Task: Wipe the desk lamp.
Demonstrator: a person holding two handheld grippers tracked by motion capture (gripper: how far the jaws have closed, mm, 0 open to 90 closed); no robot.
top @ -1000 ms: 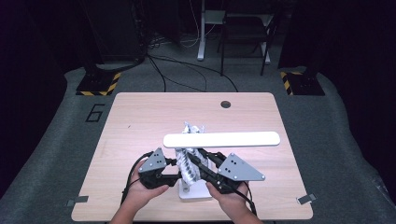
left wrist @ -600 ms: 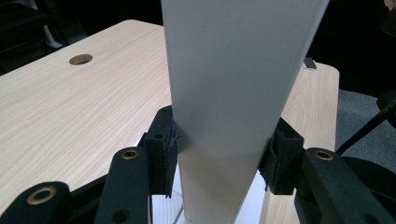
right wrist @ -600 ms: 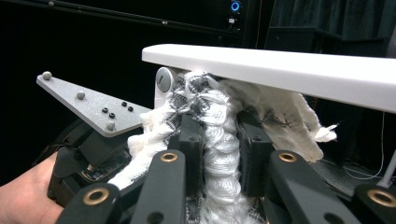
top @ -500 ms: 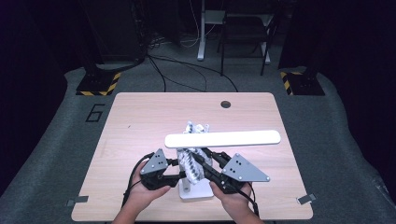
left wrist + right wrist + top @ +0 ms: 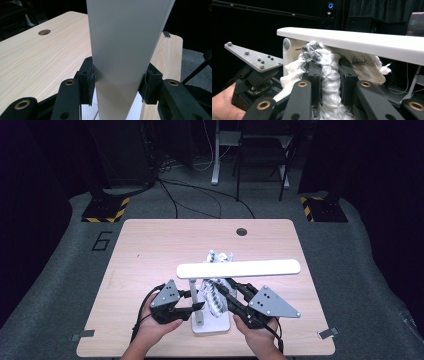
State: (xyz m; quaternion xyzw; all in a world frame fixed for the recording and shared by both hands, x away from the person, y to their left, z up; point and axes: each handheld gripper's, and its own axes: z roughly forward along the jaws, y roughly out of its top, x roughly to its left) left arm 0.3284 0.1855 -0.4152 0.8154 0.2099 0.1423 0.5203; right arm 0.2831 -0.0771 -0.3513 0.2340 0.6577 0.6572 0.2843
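The far half of the table [image 5: 150, 245] lies bare and open to passage, apart from a round cable hole [image 5: 242, 231] near the far edge. At the near centre, the lamp post [image 5: 193, 292] and lamp base [image 5: 212, 325] block the way. The horizontal lamp bar [image 5: 239, 269] overhangs the bunched cloth [image 5: 216, 295], leaving little room beneath it. Strips at the left and right edges are unobstructed.

Both hands come in from the bottom, close together. The left gripper [image 5: 196, 307] points right, its jaws squeezing something between them. The right gripper [image 5: 223, 291] points up and left, jaws squeezed tight.
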